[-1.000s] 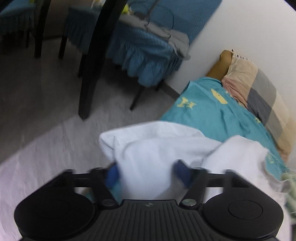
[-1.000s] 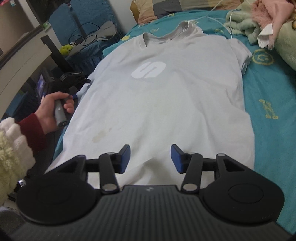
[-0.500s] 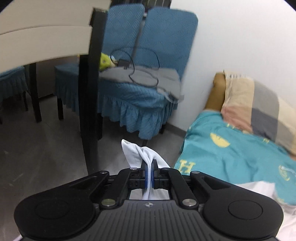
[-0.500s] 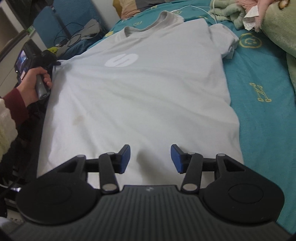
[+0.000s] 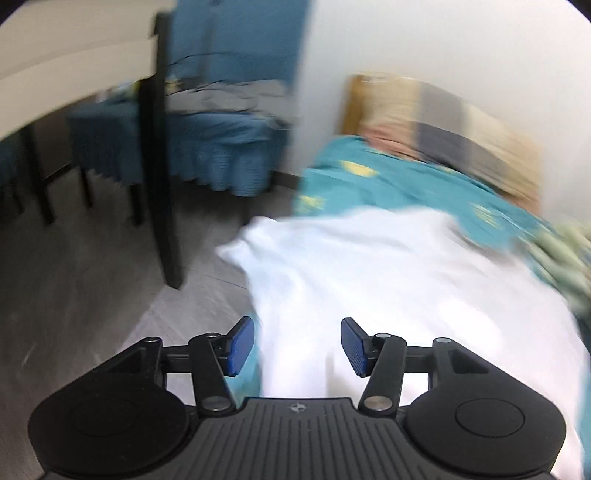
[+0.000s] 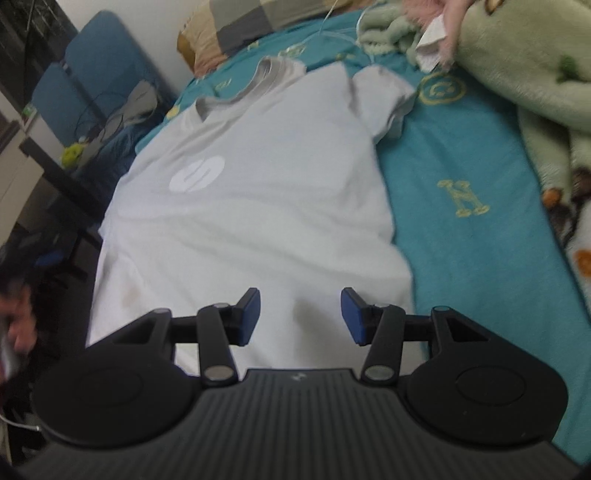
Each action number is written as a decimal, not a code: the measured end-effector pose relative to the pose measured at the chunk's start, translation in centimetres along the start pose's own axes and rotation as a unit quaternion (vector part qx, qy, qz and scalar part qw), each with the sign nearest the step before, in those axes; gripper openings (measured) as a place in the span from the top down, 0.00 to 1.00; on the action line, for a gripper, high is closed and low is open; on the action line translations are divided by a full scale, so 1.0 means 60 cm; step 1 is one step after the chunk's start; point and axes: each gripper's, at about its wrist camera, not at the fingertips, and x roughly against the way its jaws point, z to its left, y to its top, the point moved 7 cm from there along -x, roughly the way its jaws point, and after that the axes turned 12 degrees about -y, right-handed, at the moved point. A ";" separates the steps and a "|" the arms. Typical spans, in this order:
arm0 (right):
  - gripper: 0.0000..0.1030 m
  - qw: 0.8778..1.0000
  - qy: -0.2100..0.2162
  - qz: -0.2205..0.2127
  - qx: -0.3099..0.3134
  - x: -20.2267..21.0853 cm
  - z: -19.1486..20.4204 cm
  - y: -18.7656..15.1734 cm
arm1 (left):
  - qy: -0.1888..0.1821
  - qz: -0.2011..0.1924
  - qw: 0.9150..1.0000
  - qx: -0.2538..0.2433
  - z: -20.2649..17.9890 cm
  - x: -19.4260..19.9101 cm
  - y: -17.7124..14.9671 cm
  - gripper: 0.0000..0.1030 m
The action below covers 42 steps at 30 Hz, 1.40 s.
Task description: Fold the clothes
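A white T-shirt [image 6: 255, 206] is found laid face up and nearly flat on the bed [image 6: 476, 236], collar [image 6: 266, 79] toward the pillow [image 6: 236, 26] and hem nearest the right wrist camera. The far sleeve [image 6: 384, 99] is spread on the sheet; the sleeve on the bed-edge side cannot be made out in the right view, and in the left view the shirt [image 5: 388, 280] is seen reaching the bed edge, with the floor [image 5: 74, 280] below, though that view is heavily blurred. No fold is visible in either view: the body lies in a single layer with only slight wrinkles and a faint stain near the hem. The right hand-held gripper [image 6: 300, 314] is held over the hem area with its jaws wide apart and nothing between them. The left hand-held gripper [image 5: 297, 345] is likewise spread wide and empty, poised at the shirt's side edge; whether its pads touch the cloth cannot be told. A green blanket [image 6: 517, 92] is heaped well to the far side, apart from the shirt. It is judged that spreading is essentially complete and that folding proper has not begun: sleeves and sides remain to be turned in, and the length then doubled.
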 end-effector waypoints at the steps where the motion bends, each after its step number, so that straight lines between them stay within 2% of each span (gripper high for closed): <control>1: 0.50 1.000 -0.003 -0.007 -0.003 0.008 -0.006 0.005 | -0.017 0.005 1.000 -0.014 -0.031 0.026 -0.026 0.44; 3: 0.50 1.000 0.002 -0.018 -0.010 0.027 -0.017 0.015 | -0.056 0.015 0.997 -0.043 -0.100 0.068 -0.079 0.43; 6: 0.50 0.999 0.007 -0.038 -0.018 0.061 -0.032 0.027 | -0.114 0.034 0.989 -0.088 -0.206 0.108 -0.161 0.42; 9: 0.50 0.998 0.004 -0.061 -0.021 0.096 -0.051 0.033 | -0.138 0.043 0.979 -0.144 -0.295 0.123 -0.234 0.42; 12: 0.50 0.996 0.022 -0.064 -0.054 0.116 -0.079 0.026 | -0.147 0.045 0.977 -0.146 -0.345 0.121 -0.272 0.42; 15: 0.47 0.992 0.047 -0.056 -0.104 0.109 -0.104 0.026 | -0.154 0.031 0.980 -0.122 -0.363 0.117 -0.280 0.41; 17: 0.38 0.987 0.056 -0.048 -0.143 0.090 -0.119 0.035 | -0.155 0.019 0.981 -0.116 -0.360 0.120 -0.282 0.39; 19: 0.31 0.977 0.081 -0.030 -0.196 0.058 -0.131 0.055 | -0.154 0.008 0.981 -0.115 -0.352 0.123 -0.282 0.35; 22: 0.31 0.961 0.115 -0.007 -0.253 0.001 -0.142 0.092 | -0.143 -0.004 0.985 -0.096 -0.321 0.104 -0.271 0.31; 27: 0.32 0.943 0.105 -0.019 -0.315 -0.117 -0.172 0.147 | -0.126 -0.012 0.990 -0.054 -0.277 0.075 -0.257 0.31; 30: 0.32 0.935 0.105 -0.021 -0.338 -0.193 -0.177 0.168 | -0.120 -0.024 0.991 -0.047 -0.263 0.064 -0.243 0.27; 33: 0.37 0.942 0.090 -0.038 -0.321 -0.249 -0.173 0.197 | -0.117 -0.028 0.992 -0.033 -0.246 0.049 -0.235 0.27; 36: 0.41 0.941 0.096 -0.062 -0.319 -0.285 -0.166 0.230 | -0.115 -0.020 0.993 -0.012 -0.228 0.031 -0.232 0.27; 37: 0.48 0.940 0.103 -0.066 -0.319 -0.294 -0.161 0.239 | -0.112 -0.017 0.994 -0.009 -0.224 0.025 -0.232 0.27; 38: 0.62 0.942 0.103 -0.069 -0.313 -0.302 -0.155 0.245 | -0.109 -0.015 0.994 -0.006 -0.220 0.019 -0.231 0.27; 39: 0.70 0.945 0.098 -0.070 -0.304 -0.307 -0.149 0.248 | -0.106 -0.012 0.994 -0.003 -0.215 0.014 -0.230 0.27; 40: 0.86 0.949 0.090 -0.074 -0.293 -0.310 -0.143 0.251 | -0.099 -0.010 0.995 -0.004 -0.212 0.009 -0.230 0.27; 42: 0.90 0.957 0.068 -0.094 -0.266 -0.301 -0.135 0.258 | -0.079 -0.005 0.997 -0.014 -0.207 0.002 -0.229 0.27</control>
